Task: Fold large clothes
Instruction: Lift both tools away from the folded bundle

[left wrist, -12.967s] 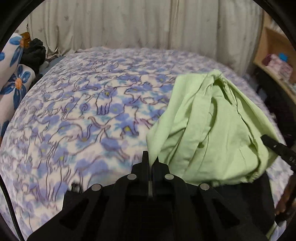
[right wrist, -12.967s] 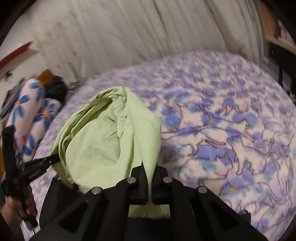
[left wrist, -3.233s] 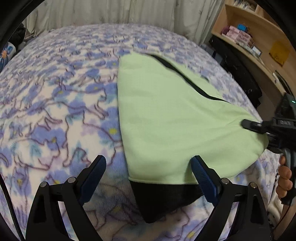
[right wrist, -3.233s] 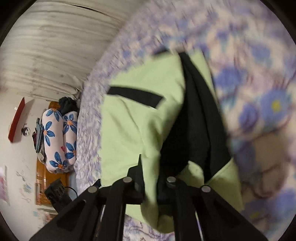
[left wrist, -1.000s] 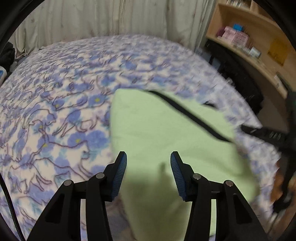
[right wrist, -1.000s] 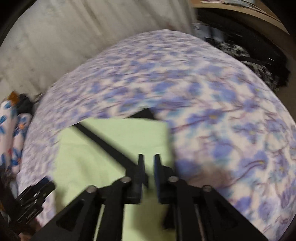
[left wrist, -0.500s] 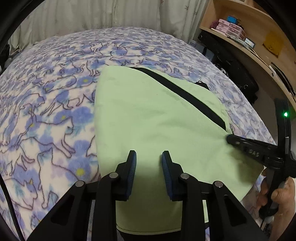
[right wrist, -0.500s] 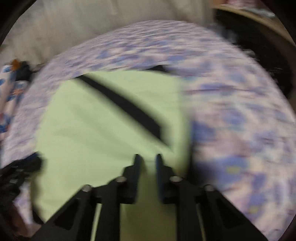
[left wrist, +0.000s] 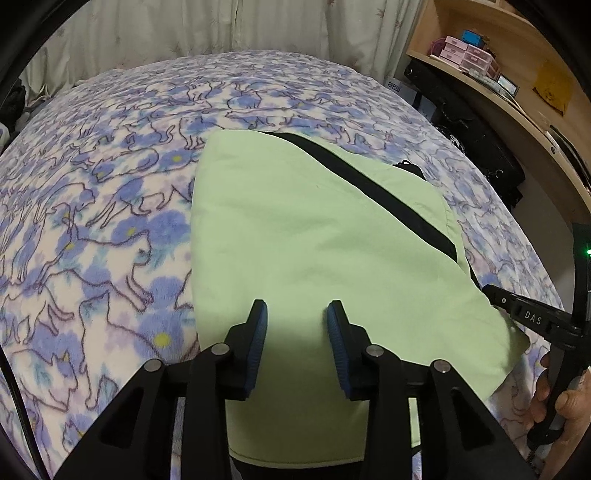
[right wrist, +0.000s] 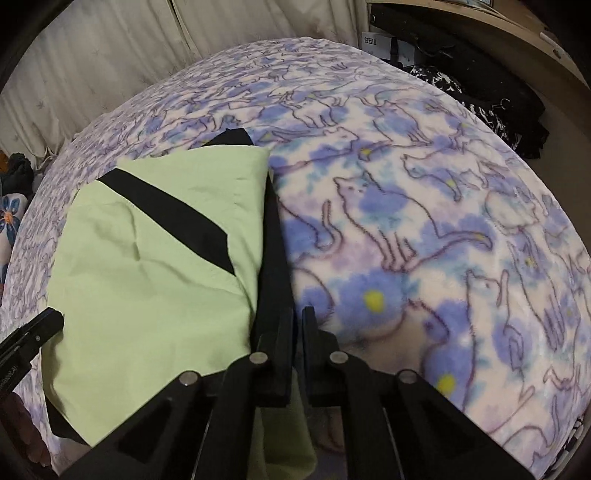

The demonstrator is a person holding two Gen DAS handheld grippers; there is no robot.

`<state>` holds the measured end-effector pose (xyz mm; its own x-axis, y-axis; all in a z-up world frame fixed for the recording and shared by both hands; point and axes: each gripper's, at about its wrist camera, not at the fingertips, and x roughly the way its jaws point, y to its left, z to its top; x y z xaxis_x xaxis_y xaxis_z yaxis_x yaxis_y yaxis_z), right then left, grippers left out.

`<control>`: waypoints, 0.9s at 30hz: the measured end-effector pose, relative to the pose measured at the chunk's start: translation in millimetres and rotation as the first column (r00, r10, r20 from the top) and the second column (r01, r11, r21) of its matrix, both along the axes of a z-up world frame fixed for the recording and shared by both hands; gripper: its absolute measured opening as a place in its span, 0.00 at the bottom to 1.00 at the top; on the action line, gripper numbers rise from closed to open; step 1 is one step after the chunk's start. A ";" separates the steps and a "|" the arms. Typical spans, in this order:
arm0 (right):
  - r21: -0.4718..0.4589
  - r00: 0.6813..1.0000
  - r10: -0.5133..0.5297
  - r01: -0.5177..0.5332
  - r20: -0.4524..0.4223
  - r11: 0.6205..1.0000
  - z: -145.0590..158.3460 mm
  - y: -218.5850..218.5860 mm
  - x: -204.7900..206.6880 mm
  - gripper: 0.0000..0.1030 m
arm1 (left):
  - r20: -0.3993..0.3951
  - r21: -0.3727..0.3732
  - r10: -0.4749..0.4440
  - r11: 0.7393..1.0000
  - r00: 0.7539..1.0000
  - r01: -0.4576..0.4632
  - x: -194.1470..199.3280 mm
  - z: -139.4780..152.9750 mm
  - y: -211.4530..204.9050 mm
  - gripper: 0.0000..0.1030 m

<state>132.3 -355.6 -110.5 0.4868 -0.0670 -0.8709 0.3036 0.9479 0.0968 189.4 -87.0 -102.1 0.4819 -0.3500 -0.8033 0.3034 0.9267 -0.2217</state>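
Note:
A light green garment point(left wrist: 314, 236) with a black diagonal stripe lies folded flat on the bed. It also shows in the right wrist view point(right wrist: 147, 280), with black fabric along its right edge. My left gripper point(left wrist: 297, 314) is open, its blue pads hovering over the garment's near part, holding nothing. My right gripper point(right wrist: 298, 314) is nearly shut at the garment's right edge, with green and black cloth by its fingers; whether it pinches the cloth is unclear. The right gripper also shows in the left wrist view point(left wrist: 517, 310) at the garment's right corner.
The bed is covered by a blue and white cat-print blanket point(left wrist: 92, 221). Curtains point(left wrist: 184, 33) hang behind it. A wooden shelf point(left wrist: 517, 81) with boxes and dark items stands at the right. A floral pillow point(right wrist: 9, 218) lies far left.
The left gripper's jaws have widened a little over the garment. The right gripper has shifted from over the garment's middle to its right edge.

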 end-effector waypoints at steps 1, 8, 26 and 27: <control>0.004 1.000 -0.004 0.004 -0.003 1.000 -0.8 -0.6 0.5 0.04 | -0.002 -0.003 0.003 1.000 1.000 -0.003 -1.6 1.2 0.3 0.37; 0.012 1.000 -0.015 0.015 -0.006 1.000 6.2 -0.8 -4.3 0.04 | -0.001 -0.002 0.031 1.000 1.000 -0.031 -12.7 12.2 3.2 0.50; -0.046 0.992 0.121 -0.119 0.044 0.992 69.8 53.1 -60.1 0.49 | 0.057 0.009 0.083 0.996 0.995 -0.083 -95.2 70.4 38.4 0.85; -0.048 0.990 0.134 -0.132 0.043 0.990 74.4 56.1 -64.3 0.49 | 0.049 0.006 0.089 0.996 0.995 -0.090 -100.7 71.5 42.9 0.85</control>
<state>68.0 -299.5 -36.1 0.5335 -0.0375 -0.8450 0.1708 0.9832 0.0643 88.7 -44.1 -30.6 0.5498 -0.2975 -0.7806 0.2293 0.9523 -0.2014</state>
